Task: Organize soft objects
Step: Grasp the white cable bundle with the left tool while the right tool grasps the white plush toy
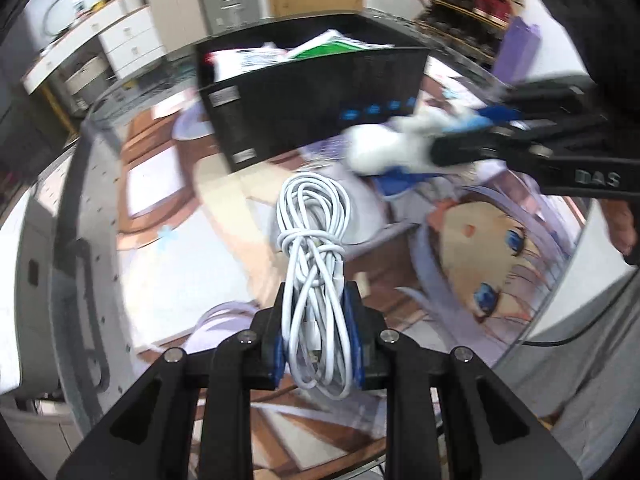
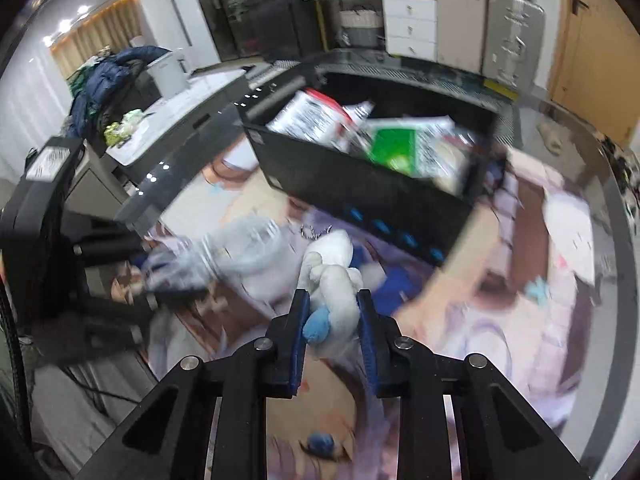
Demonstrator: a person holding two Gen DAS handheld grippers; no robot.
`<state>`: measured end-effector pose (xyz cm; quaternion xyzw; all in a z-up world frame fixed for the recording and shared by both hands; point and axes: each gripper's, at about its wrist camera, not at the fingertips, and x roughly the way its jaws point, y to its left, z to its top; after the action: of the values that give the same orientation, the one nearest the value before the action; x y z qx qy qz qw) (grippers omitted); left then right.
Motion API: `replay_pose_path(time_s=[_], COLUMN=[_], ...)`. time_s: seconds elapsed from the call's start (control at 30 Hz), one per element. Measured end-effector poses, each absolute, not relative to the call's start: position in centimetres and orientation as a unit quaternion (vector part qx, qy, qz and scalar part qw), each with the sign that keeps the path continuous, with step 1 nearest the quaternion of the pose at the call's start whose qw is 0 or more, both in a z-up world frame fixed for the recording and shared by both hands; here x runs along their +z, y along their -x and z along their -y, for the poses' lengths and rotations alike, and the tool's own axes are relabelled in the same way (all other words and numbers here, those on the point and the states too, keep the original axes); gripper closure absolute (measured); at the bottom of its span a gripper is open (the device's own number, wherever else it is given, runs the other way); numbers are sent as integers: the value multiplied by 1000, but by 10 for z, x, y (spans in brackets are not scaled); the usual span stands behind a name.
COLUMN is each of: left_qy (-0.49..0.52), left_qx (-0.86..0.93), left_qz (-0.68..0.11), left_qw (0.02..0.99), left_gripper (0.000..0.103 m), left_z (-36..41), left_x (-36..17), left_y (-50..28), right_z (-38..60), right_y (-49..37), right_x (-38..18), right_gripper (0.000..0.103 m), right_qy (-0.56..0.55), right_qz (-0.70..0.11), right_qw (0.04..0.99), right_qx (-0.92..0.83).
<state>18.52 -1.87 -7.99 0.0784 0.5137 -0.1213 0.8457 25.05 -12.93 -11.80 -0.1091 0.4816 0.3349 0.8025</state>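
in the left wrist view, the left gripper was clenched on a coiled white cable, its blue-padded fingers pressing the bundle from both sides. the cable's loops stuck out past the fingertips toward the black box, stopping short of its near wall. the box stood on a round table covered by an anime print mat, and it held paper packets, one with a green face. to the right of the box, near its lower corner, the right gripper came in from the side, grasping a white plush toy with a light blue part; this area was motion-blurred.

in the right wrist view, the right gripper was closed around the white plush toy, the blue pads squeezing its body, a small blue limb poking out beside the left pad. the toy was held just in front of the black box, below its near wall and above the mat. the box was open on top, with the green packet and a red-and-white packet lying inside. left of the box, the left gripper appeared as a dark blurred shape with the white cable smeared by motion, so its grip could not be read from here.
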Motion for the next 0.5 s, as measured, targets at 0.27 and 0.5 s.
replay_pose_path(time_s=[0.27,0.5], left_qy=[-71,-73], left_qx=[-93,-82], left_qz=[-508,-494], left_qw=[853,863], left_gripper=[74,47], left_z=[12,8], left_x=[-82,-77], left_y=[-186,-185], right_z=[127,122], right_y=[-216,-214], right_x=[-139,-127], right_gripper=[72,38], right_qy=[118,114], right_qz=[-528,-499], right_qw=[760,781], right_qx=[361,357])
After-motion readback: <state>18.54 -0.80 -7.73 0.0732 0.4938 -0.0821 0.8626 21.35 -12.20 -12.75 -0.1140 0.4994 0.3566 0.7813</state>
